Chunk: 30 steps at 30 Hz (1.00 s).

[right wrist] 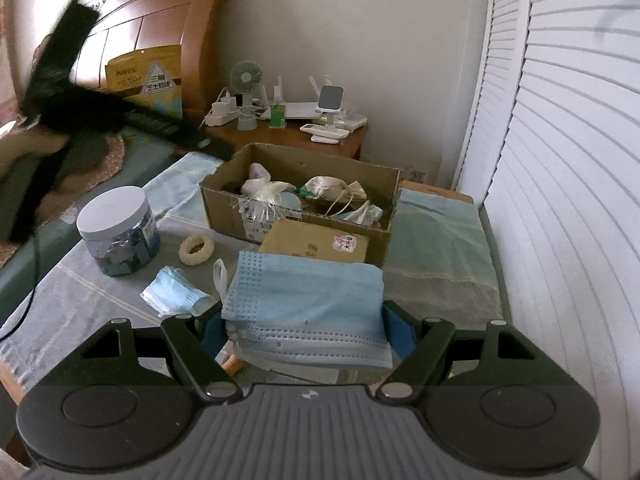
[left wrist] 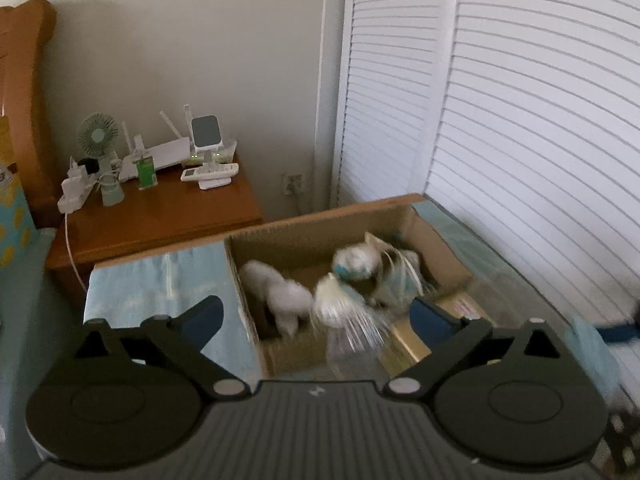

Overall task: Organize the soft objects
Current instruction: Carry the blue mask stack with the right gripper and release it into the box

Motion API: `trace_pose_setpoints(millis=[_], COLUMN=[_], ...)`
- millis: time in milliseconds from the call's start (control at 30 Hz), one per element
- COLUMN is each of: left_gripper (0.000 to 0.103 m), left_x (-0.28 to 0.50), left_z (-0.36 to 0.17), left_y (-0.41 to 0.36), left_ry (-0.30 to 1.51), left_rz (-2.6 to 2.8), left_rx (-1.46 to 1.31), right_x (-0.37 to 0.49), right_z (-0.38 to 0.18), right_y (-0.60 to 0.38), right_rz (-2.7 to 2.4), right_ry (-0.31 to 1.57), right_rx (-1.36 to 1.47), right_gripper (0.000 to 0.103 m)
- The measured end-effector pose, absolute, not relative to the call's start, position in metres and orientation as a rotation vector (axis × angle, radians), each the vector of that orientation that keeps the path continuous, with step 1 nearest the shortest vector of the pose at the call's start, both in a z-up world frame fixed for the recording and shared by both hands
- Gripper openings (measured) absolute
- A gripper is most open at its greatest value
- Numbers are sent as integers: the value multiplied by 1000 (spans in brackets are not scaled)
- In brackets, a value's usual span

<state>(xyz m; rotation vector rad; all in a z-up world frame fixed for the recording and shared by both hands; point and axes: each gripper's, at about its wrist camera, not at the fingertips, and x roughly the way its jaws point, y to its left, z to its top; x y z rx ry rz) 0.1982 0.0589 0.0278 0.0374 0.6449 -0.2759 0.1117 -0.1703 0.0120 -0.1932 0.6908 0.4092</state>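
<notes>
In the left wrist view my left gripper (left wrist: 320, 314) hangs over an open cardboard box (left wrist: 240, 276), jaws wide apart. A blurred white bundle with a fringe (left wrist: 340, 308) sits between the fingers, and neither pad touches it. Also in the box are a white fluffy piece (left wrist: 280, 292) and a round white and teal bundle (left wrist: 356, 264). In the right wrist view my right gripper (right wrist: 306, 330) is shut on a stack of blue face masks (right wrist: 304, 296), in front of the same box (right wrist: 224, 200).
On the cloth-covered surface are a white-lidded jar (right wrist: 118, 232), a cream ring-shaped scrunchie (right wrist: 196, 250), a loose face mask (right wrist: 174, 296) and a brown packet (right wrist: 316, 246). A bedside table (right wrist: 288, 136) with a fan and electronics stands behind. Louvred doors (right wrist: 560, 160) close the right side. A blurred dark shape (right wrist: 60, 80) crosses the upper left.
</notes>
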Motion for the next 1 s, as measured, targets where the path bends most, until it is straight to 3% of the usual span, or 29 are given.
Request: trace_pose_setpoints(millis=[500, 1000], left_gripper=[102, 102], left_x=[92, 90], left_z=[22, -32], left_y=[57, 73], left_ry=[545, 705], left_rz=[-193, -172], left_rx=[126, 47], right_x=[163, 274], right_z=[33, 36], right_y=[-156, -132], right_rz=[411, 403], right_ry=[684, 750], right_rx=[-171, -131], right_gripper=[81, 82])
